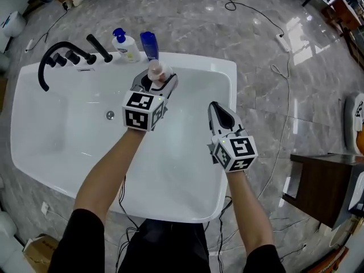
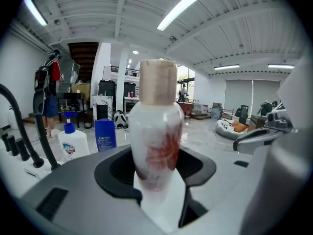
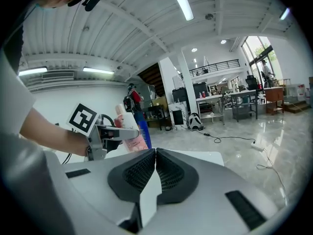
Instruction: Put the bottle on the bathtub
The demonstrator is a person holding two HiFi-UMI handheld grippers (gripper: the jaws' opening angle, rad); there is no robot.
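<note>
The bathtub rim (image 1: 199,63) lies bare right of the blue bottle (image 1: 149,44); pump bottle (image 1: 127,47) and faucet (image 1: 60,45) crowd its left.

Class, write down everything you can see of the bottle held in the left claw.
The bottle has a glossy white body, plastic by the look, with a reddish flower-like print on one side and a matte beige cylindrical cap on top. It stands upright, gripped low on its body by the left claw, whose jaws press on both sides. It is held over the bathtub, near the far rim; nothing else touches it.
</note>
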